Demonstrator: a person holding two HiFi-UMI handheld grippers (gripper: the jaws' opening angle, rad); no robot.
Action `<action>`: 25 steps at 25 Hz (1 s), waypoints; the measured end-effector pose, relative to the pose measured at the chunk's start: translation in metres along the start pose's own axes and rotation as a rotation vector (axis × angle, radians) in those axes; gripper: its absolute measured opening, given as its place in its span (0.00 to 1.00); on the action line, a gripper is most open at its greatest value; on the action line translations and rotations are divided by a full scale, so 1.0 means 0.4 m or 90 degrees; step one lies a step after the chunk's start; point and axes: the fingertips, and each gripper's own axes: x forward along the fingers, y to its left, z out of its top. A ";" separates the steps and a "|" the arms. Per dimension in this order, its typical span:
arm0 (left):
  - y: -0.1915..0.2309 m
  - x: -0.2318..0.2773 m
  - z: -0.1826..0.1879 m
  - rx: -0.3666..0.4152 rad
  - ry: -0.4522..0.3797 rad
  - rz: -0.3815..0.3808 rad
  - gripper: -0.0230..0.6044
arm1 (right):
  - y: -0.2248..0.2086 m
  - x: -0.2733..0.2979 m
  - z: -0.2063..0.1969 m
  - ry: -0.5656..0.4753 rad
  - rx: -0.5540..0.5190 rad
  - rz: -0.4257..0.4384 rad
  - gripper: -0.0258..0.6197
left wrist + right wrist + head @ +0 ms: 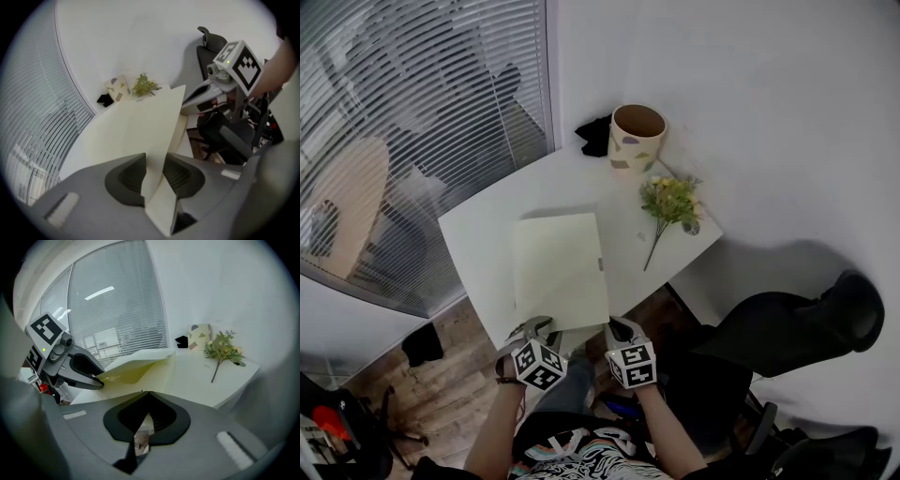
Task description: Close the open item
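My left gripper [539, 325] sits low in the frame at the near edge of the white bench [478, 234], forearm coming up from below. Its jaws stand apart, and the thin matte cover [154, 126] of the cream folder [560, 267] passes loosely between them, tilted up. The folder is a smooth rectangle at mid-frame, with its long axis running away from me toward the wall. Just right of it, my right gripper [621, 328] is clenched on nothing. A speckled cup [636, 136] and a flower sprig [670, 202] lie at upper right.
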 end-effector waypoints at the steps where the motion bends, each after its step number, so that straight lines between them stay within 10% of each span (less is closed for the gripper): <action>1: 0.000 0.001 0.000 -0.002 0.002 -0.005 0.30 | -0.001 0.000 0.000 0.000 0.001 0.000 0.04; 25: -0.004 0.016 0.004 -0.022 0.030 -0.089 0.31 | -0.006 0.005 -0.001 0.007 -0.020 -0.009 0.04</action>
